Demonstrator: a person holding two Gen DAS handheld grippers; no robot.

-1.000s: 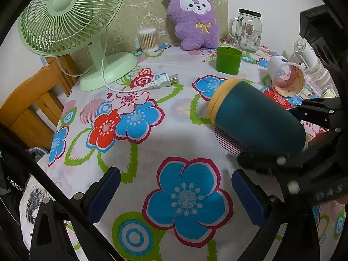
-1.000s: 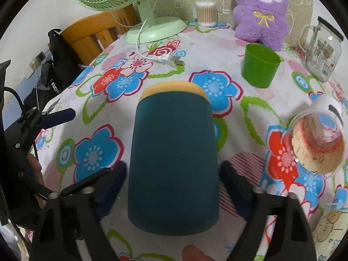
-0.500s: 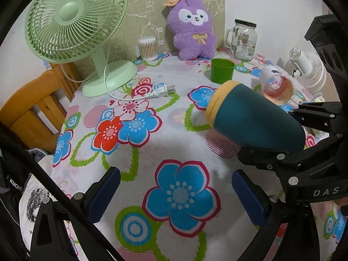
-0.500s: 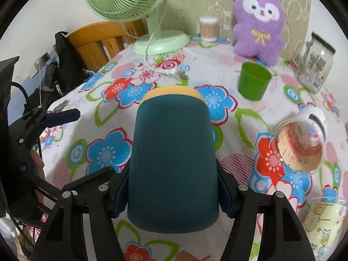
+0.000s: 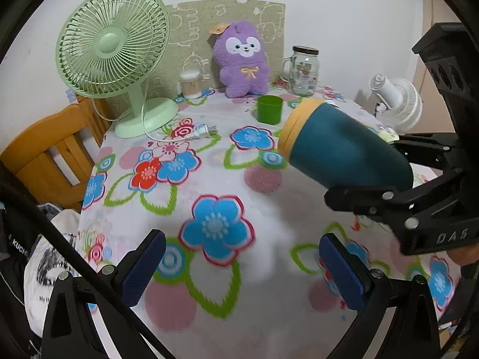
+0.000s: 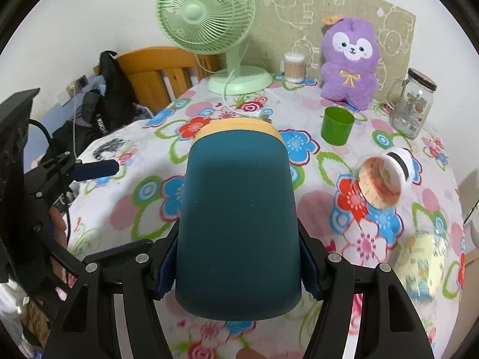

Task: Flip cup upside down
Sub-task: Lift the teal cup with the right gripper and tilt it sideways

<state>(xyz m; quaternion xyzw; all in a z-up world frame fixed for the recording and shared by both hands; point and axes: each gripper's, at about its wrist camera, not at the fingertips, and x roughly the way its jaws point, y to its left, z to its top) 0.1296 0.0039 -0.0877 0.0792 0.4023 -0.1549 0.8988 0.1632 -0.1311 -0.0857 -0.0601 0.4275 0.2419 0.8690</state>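
Observation:
A dark teal cup with a yellow rim is held on its side in the air above the flowered tablecloth. My right gripper is shut on the cup near its base, rim pointing away from the camera. In the left wrist view the same teal cup hangs at the right, gripped by the black right gripper, rim toward the left. My left gripper is open and holds nothing, low over the near part of the table, with blue pads.
A green fan and its plug cord stand at the back left, a purple plush, a glass jar and a green cup further back. A glass lies tipped at the right. A wooden chair is left.
The right gripper closed on the teal cup and raised it off the table. Both cameras rose, so the table looks lower. The left gripper stayed open.

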